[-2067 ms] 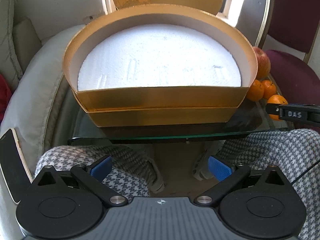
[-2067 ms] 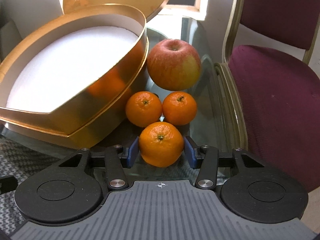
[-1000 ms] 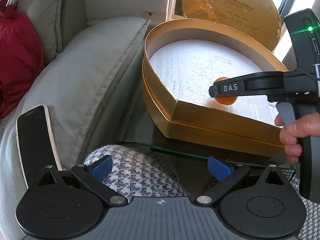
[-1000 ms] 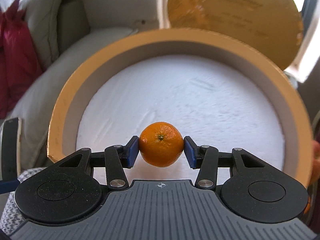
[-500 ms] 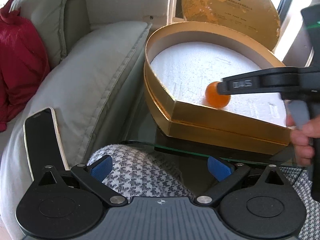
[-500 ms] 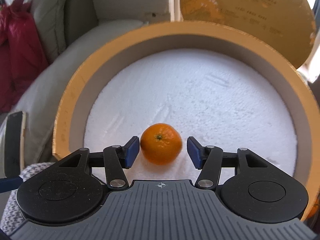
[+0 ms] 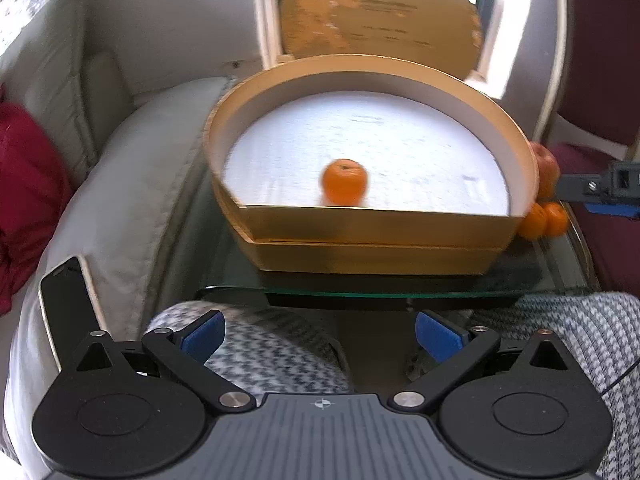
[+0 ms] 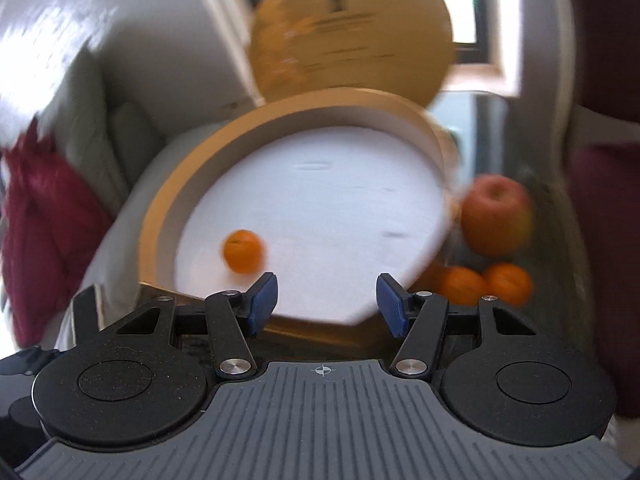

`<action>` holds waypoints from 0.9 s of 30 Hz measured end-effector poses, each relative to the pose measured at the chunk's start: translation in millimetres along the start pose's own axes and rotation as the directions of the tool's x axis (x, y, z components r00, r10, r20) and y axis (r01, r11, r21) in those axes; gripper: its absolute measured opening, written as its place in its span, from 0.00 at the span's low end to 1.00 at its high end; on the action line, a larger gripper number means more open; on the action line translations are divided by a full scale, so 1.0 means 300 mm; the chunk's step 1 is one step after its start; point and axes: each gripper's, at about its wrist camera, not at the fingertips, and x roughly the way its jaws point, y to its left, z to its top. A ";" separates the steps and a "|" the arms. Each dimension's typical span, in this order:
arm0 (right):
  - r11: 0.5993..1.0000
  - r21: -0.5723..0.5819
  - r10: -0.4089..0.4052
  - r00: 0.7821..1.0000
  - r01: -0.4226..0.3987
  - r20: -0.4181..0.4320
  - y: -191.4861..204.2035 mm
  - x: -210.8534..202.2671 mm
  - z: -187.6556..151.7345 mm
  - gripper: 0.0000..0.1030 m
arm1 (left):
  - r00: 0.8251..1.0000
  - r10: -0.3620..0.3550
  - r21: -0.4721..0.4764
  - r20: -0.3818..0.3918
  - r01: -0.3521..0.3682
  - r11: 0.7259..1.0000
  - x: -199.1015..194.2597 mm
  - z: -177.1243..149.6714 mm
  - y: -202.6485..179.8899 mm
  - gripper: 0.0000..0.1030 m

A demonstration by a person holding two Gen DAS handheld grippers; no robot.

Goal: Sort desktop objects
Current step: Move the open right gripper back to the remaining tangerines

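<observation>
gaping right tool (image 8: 326,302), empty, left tool (image 7: 320,338) likewise

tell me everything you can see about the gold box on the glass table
The gold box is a wide, shallow container, seemingly glossy card, with a curved back wall and a straight front. It looks made of two stacked tiers. Inside, the wall is pale and the floor is white and foam-like. It sits open on the glass table. One orange lies inside near the front. Its round gold lid stands upright behind. An apple and two oranges lie outside beside it.
</observation>
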 end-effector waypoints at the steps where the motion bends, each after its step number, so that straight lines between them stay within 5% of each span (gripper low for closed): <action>1: 1.000 0.018 -0.023 1.000 0.022 0.009 -0.029 -0.018 -0.017 0.59 | 1.000 -0.001 0.014 -0.003 0.001 1.000 0.002 0.001 -0.017 0.99; 13: 0.985 0.058 -0.161 0.986 0.159 0.028 -0.150 -0.024 -0.134 0.59 | 1.000 -0.009 0.086 -0.030 0.012 0.996 0.038 0.020 -0.116 0.99; 27: 0.964 0.125 -0.244 0.968 0.236 0.056 -0.276 0.081 -0.096 0.55 | 0.997 0.001 0.103 -0.081 0.007 0.995 0.103 0.021 -0.140 0.99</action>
